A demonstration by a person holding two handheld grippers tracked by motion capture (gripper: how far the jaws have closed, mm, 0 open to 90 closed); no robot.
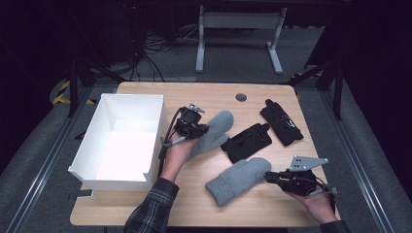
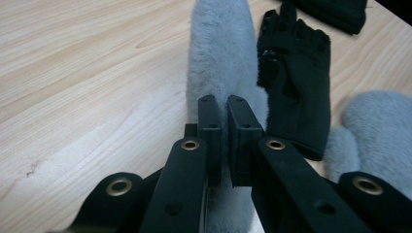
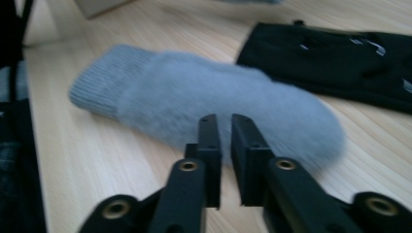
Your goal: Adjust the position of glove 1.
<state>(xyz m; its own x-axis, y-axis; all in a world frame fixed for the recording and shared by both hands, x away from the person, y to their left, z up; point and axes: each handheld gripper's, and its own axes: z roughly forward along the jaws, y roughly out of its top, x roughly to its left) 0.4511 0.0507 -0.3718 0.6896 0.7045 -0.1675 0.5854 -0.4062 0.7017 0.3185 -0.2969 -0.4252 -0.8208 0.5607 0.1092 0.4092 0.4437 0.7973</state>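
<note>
We find the left gripper [image 1: 196, 127] closed on the cuff end of a grey mitten [image 1: 214, 131], which runs far-right from its jaws at mid-table, just right of the white box [image 1: 92, 145]. The right gripper [image 1: 273, 177] has its jaws narrowed at the tip of a second mitten [image 1: 237, 180]; we cannot tell whether fabric is pinched. Two black gloves [image 1: 248, 141] lie beyond, between the mittens and the far-right edge.
</note>
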